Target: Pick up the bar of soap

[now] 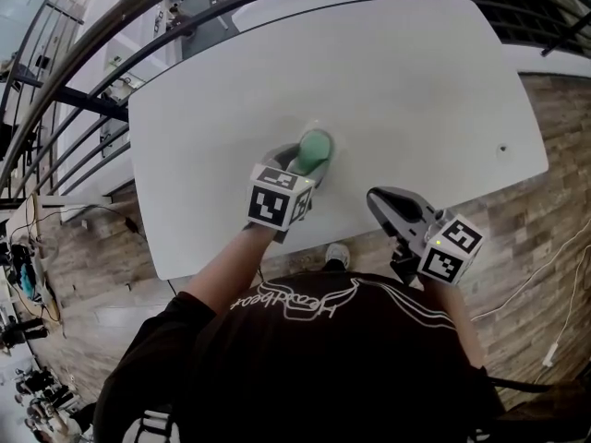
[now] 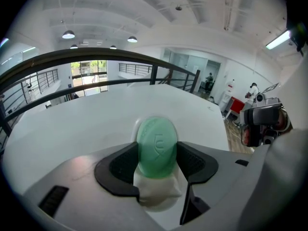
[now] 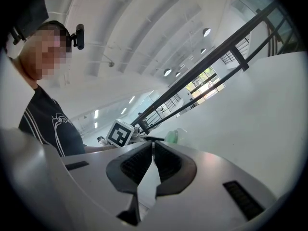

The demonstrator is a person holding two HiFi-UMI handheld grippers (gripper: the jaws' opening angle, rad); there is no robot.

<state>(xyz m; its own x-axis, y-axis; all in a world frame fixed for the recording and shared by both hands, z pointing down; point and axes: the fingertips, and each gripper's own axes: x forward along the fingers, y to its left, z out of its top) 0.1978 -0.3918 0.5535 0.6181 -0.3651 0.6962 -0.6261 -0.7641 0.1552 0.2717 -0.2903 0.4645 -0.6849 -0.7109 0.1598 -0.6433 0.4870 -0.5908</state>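
Observation:
The bar of soap [image 2: 156,146] is a green oval standing on its edge, with its embossed face toward the left gripper view's camera. My left gripper [image 2: 157,166] is shut on it, one black pad pressing each side. Under the soap lies a white soap dish [image 2: 156,191]. In the head view the soap [image 1: 315,148] and left gripper [image 1: 308,161] are at the middle of the white table [image 1: 397,81]. My right gripper [image 1: 374,197] hovers near the table's front edge, jaws shut [image 3: 152,153] with nothing between them. From there the soap [image 3: 172,137] shows small and far off.
A dark curved railing [image 1: 138,35] runs past the table's far and left sides. Wooden floor [image 1: 545,229] lies to the right and below. A small dark spot [image 1: 502,149] marks the table near its right edge. The person's torso [image 1: 323,358] fills the lower part of the head view.

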